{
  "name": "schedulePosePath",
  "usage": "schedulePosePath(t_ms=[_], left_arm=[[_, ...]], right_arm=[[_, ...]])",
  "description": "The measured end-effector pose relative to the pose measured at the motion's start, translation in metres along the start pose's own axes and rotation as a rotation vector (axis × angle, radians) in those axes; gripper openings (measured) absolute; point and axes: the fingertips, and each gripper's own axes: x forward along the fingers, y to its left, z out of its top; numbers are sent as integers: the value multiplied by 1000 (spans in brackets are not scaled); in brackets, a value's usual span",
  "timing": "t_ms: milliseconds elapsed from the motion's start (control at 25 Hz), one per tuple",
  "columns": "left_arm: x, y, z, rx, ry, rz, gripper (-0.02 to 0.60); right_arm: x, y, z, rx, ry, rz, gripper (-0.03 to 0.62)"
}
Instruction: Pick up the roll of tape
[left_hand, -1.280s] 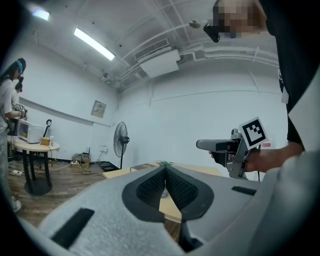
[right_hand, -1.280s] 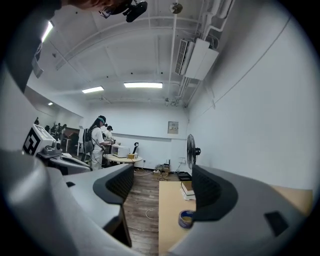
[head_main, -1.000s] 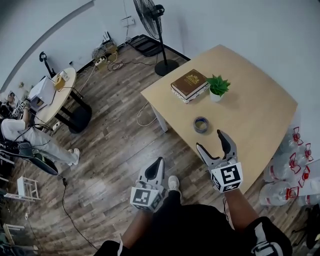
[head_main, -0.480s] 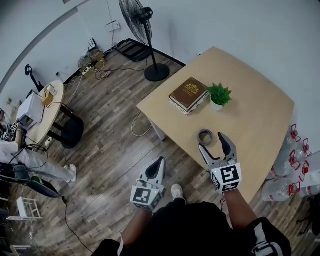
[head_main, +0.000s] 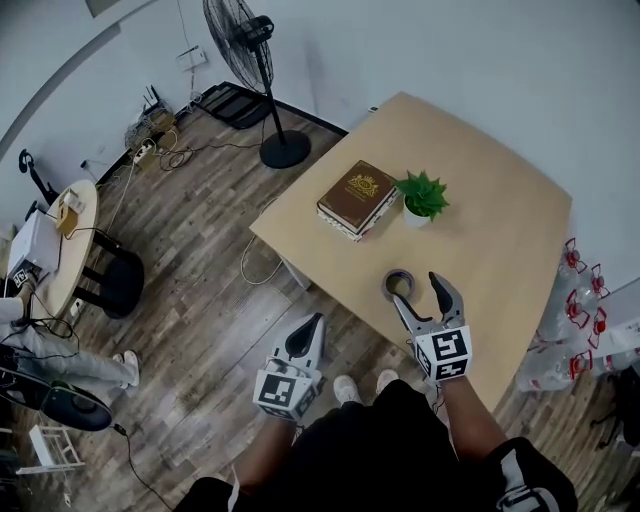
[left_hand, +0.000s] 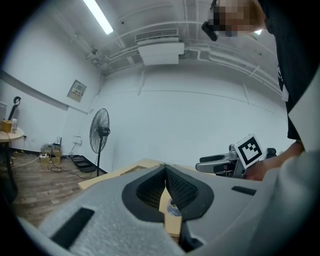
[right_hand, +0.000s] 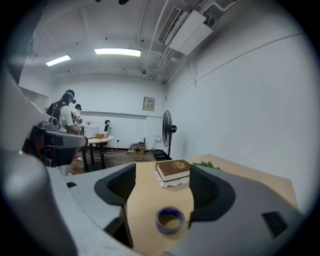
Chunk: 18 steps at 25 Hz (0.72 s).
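The roll of tape (head_main: 399, 284), blue-grey, lies flat near the front edge of the wooden table (head_main: 500, 210). My right gripper (head_main: 418, 292) is open just short of it, one fingertip almost at the roll. In the right gripper view the tape (right_hand: 170, 220) lies on the tabletop a little ahead, in the gap between the wide-apart jaws of the right gripper (right_hand: 160, 175). My left gripper (head_main: 308, 330) hangs over the floor left of the table, shut and empty. In its own view the left gripper (left_hand: 165, 168) has its pads together, and the right gripper (left_hand: 216, 163) shows beyond.
A brown book (head_main: 356, 198) and a small potted plant (head_main: 421, 195) stand on the table beyond the tape. A floor fan (head_main: 242, 40) stands behind, a round side table (head_main: 60, 250) far left, and water bottles (head_main: 580, 320) right of the table. Cables cross the wooden floor.
Both grippers have come forward toward the table. The right gripper has closed in on the tape, which now lies at its jaw tips. The left gripper stays shut.
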Motion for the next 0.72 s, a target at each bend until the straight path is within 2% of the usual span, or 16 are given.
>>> schedulePosePath(t_ms=[360,720], left_arm=[[41,3,-5,11,23,-18,2],[76,21,-18,0,68,19,2]], right_arm=[[24,-34,-47,4,127,0,328],[65,-55,-101,18,261,26,328]])
